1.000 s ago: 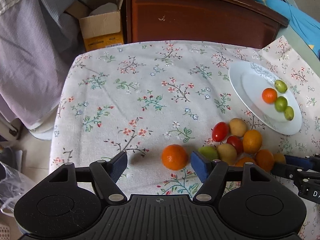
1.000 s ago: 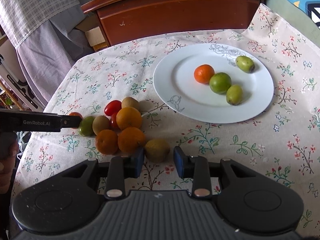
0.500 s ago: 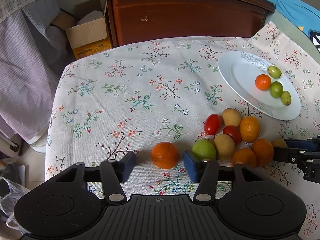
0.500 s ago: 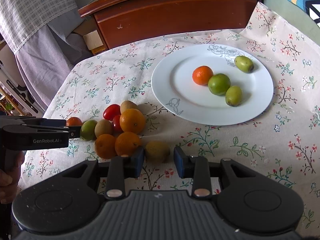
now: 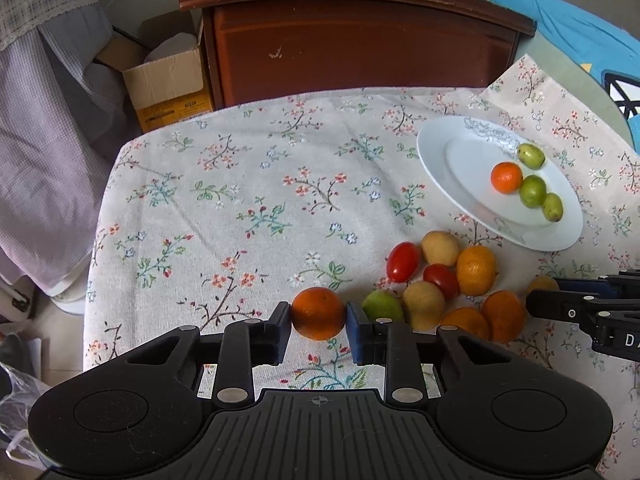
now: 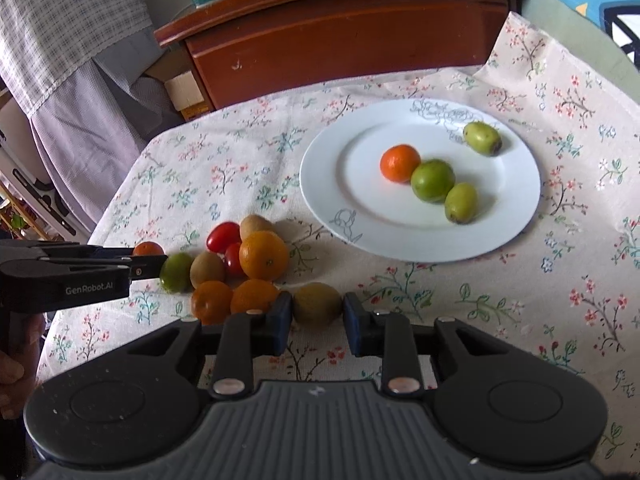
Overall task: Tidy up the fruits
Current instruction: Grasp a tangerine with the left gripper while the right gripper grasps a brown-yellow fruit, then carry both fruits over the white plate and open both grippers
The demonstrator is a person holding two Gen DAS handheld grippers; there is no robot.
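Observation:
My left gripper [image 5: 318, 316] is shut on an orange tangerine [image 5: 318, 313] at the left end of a fruit pile. The pile holds a green fruit [image 5: 382, 306], kiwis, tomatoes and oranges [image 5: 476, 270]. My right gripper [image 6: 316, 312] has its pads against a brown kiwi [image 6: 317, 304] at the pile's near edge. A white plate [image 6: 360, 220] holds an orange [image 6: 400, 163] and three green fruits [image 6: 433, 181]. The plate also shows in the left wrist view [image 5: 448, 184]. The left gripper shows in the right wrist view [image 6: 148, 264].
The table carries a floral cloth [image 5: 248, 200]. A dark wooden cabinet [image 5: 352, 40] stands behind it, with a cardboard box [image 5: 168, 88] and hanging cloth [image 5: 44, 120] to the left. The table's left edge drops to the floor.
My left gripper has closed from wide open onto the tangerine. My right gripper has stayed around the kiwi, its jaws a little tighter. Both views have shifted slightly.

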